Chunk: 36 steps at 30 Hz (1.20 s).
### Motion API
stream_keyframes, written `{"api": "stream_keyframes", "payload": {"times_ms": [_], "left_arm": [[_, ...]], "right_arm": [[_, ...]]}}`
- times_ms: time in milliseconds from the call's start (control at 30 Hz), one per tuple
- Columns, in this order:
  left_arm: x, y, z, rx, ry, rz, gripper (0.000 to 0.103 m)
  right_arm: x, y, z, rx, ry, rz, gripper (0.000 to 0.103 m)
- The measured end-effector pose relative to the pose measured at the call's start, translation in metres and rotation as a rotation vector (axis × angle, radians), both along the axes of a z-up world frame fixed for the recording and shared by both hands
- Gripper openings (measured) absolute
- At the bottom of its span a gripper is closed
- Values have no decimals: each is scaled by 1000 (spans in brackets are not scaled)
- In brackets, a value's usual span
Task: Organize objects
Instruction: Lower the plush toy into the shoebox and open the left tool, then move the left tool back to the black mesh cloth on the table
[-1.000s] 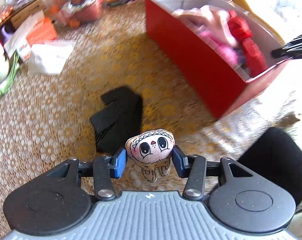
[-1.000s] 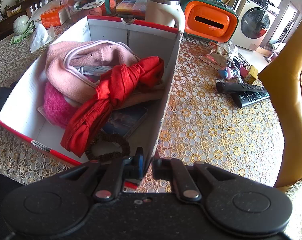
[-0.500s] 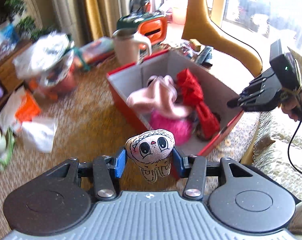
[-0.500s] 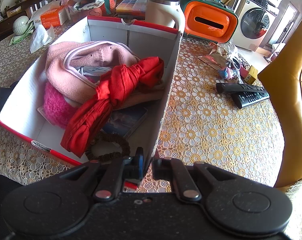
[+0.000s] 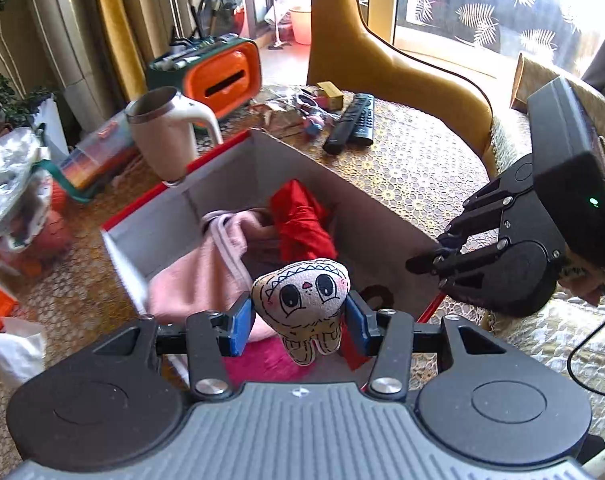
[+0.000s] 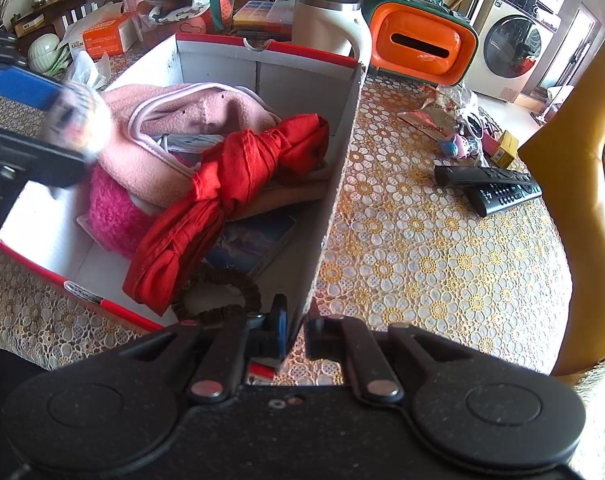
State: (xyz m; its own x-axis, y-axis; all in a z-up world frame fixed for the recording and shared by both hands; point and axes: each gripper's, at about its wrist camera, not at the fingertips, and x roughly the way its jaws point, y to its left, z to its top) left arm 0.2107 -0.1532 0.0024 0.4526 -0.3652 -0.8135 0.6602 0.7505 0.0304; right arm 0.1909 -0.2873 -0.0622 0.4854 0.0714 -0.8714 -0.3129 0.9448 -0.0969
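While the left gripper clamps the small plush toy between its blue pads over the near left part of the red box, pink fabric and a knotted red cloth lie inside that box. At the box's near right corner, the right gripper pinches the wall, jaws nearly together. Right of the box lie two remotes.

Box open on top; pink cloth, red bundle crowd interior; kettle behind far wall.
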Motion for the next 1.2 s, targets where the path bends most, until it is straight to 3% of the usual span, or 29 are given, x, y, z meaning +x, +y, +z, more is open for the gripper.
{"api": "stream_keyframes", "payload": {"times_ms": [267, 600, 767, 1200], "left_arm": [[19, -39, -32, 19, 52, -14, 47], [30, -42, -66, 3, 139, -15, 50], [26, -34, -61, -32, 137, -17, 66], [6, 14, -23, -90, 90, 7, 67]], "right_arm": [[0, -2, -1, 9, 0, 2, 7], [-1, -3, -1, 14, -3, 2, 7], [-1, -3, -1, 15, -2, 2, 8], [-2, 0, 0, 1, 1, -1, 8]]}}
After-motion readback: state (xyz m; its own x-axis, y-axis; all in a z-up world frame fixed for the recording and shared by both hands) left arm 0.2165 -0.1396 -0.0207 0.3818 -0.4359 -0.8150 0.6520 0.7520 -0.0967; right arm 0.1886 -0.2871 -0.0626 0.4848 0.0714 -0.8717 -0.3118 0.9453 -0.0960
